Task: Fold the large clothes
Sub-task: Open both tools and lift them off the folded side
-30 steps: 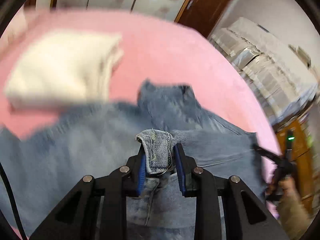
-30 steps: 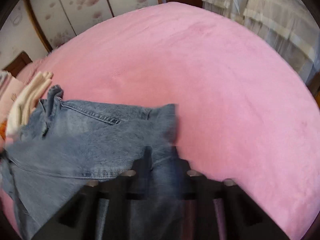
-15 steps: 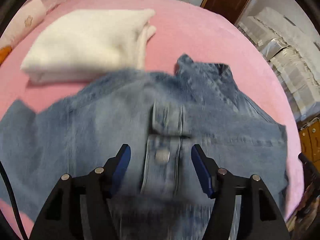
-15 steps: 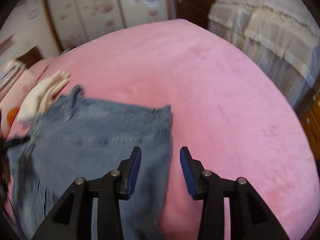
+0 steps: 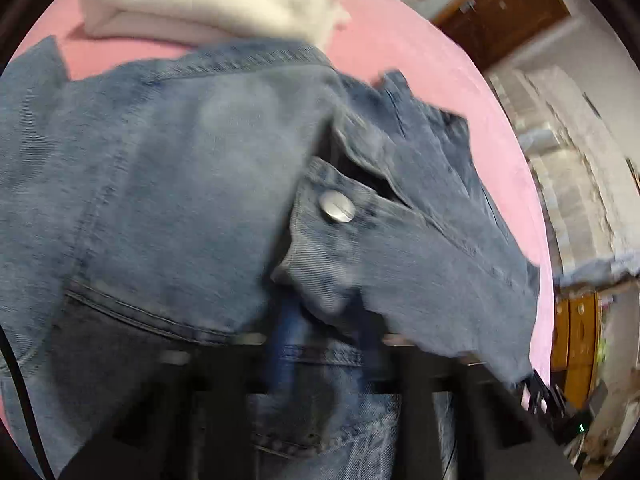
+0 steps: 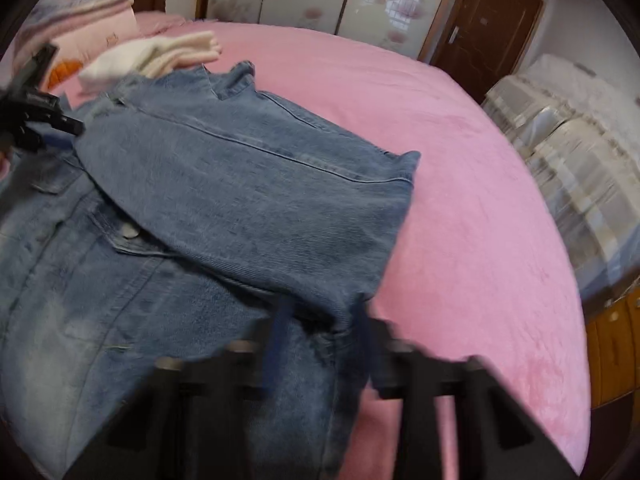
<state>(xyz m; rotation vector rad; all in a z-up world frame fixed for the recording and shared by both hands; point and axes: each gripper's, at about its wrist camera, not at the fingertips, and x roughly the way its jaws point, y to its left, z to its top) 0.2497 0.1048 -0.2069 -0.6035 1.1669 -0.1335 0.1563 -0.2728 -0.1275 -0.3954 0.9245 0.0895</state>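
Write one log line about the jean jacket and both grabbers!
phase: mid-fold | denim jacket: on pink bed | left gripper: blurred, in denim | right gripper: blurred, at denim

A bed (image 6: 460, 168) covered in pink plush fabric is carrying everything here; a blue denim jacket (image 6: 248, 184) is lying across its near left part, one panel folded over the rest and ending short of the bare pink stretch to the right; a folded cream-white garment (image 5: 208, 4) is sitting on the bed just beyond the jacket's far edge, the denim overlapping its near side; pink pillows (image 6: 100, 28) are resting at the far left.
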